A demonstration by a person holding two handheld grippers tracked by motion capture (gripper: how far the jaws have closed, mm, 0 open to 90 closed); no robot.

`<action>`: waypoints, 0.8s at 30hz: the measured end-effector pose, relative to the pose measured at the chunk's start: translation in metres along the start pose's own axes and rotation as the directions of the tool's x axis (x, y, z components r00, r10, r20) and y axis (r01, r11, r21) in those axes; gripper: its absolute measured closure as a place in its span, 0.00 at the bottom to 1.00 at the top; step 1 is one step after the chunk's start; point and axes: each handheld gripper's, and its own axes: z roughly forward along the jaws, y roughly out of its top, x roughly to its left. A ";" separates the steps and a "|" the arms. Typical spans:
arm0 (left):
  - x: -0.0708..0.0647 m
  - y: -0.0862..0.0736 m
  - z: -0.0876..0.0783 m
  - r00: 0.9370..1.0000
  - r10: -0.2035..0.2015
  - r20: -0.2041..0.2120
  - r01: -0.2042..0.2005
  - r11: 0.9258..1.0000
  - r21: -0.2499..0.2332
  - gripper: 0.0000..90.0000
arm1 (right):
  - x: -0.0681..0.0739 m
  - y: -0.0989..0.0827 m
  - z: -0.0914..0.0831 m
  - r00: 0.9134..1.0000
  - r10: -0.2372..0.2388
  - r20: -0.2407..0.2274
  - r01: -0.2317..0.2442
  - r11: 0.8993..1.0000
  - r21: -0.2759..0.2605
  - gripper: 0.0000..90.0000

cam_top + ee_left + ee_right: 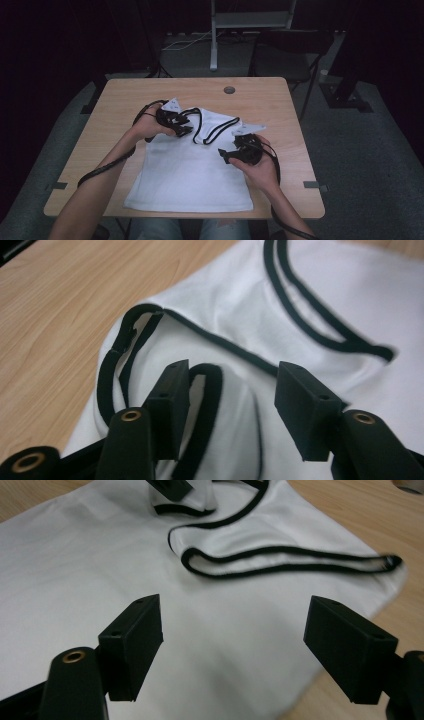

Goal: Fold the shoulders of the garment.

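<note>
A white sleeveless top (190, 175) with black trim lies flat on the wooden table (125, 95), neckline toward the far side. My left gripper (182, 131) hovers at the top's left shoulder strap. In the left gripper view its jaws (232, 390) stand apart over a raised fold of black-edged strap (207, 385), which lies beside the left pad without being pinched. My right gripper (225, 154) is over the top's right side, below the right strap (280, 562). Its jaws (240, 640) are wide open above plain white cloth (75, 565) with nothing between them.
A round cable hole (229, 90) sits near the table's far edge. A metal post (213, 35) and dark furniture stand on the floor behind the table. The left gripper's cable (107, 167) trails across the table's left front.
</note>
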 end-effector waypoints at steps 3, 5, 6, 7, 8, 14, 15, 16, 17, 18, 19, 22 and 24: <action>0.000 -0.002 0.001 0.999 -0.009 0.039 0.009 1.000 -0.002 0.68 | 0.003 0.012 0.012 1.000 -0.015 -0.023 0.015 1.000 0.016 0.26; -0.001 -0.003 -0.001 0.998 -0.007 0.063 0.006 1.000 0.017 0.80 | 0.005 0.017 0.017 0.999 -0.024 -0.028 0.025 0.999 0.022 0.26; -0.003 -0.004 -0.003 0.997 0.006 0.072 -0.008 1.000 0.026 0.83 | 0.006 0.019 0.020 0.999 -0.027 -0.031 0.027 0.999 0.023 0.26; -0.006 -0.005 -0.006 0.997 0.020 0.072 -0.022 0.999 0.027 0.86 | 0.006 0.021 0.022 0.999 -0.026 -0.035 0.026 0.999 0.023 0.26; -0.007 -0.006 -0.009 0.997 0.030 0.072 -0.032 0.999 0.022 0.87 | 0.007 0.022 0.024 0.999 -0.026 -0.035 0.027 0.999 0.022 0.26; -0.021 -0.020 -0.026 0.993 0.080 0.086 -0.081 0.997 0.008 0.88 | 0.012 0.025 0.032 0.999 -0.035 -0.039 0.037 0.999 0.040 0.25; -0.023 -0.023 -0.027 0.993 0.085 0.084 -0.086 0.996 0.007 0.88 | 0.012 0.026 0.034 0.999 -0.036 -0.041 0.037 0.998 0.042 0.25; -0.025 -0.025 -0.029 0.993 0.084 0.084 -0.084 0.996 0.006 0.88 | 0.013 0.027 0.035 0.999 -0.036 -0.041 0.037 0.998 0.045 0.25; -0.026 -0.028 -0.030 0.992 0.087 0.090 -0.088 0.996 0.010 0.88 | 0.013 0.027 0.037 0.998 -0.041 -0.041 0.043 0.998 0.049 0.25; -0.027 -0.030 -0.032 0.992 0.090 0.087 -0.092 0.996 0.010 0.88 | 0.014 0.028 0.039 0.998 -0.044 -0.043 0.046 0.998 0.052 0.25; -0.028 -0.032 -0.033 0.992 0.092 0.085 -0.093 0.996 0.009 0.88 | 0.015 0.028 0.040 0.998 -0.045 -0.044 0.048 0.997 0.055 0.25; -0.030 -0.039 -0.038 0.993 0.086 0.086 -0.088 0.996 0.012 0.87 | 0.017 0.031 0.044 0.997 -0.056 -0.048 0.059 0.996 0.060 0.28; -0.029 -0.044 -0.042 0.993 0.090 0.075 -0.092 0.996 0.021 0.86 | 0.018 0.033 0.048 0.996 -0.074 -0.045 0.076 0.995 0.066 0.31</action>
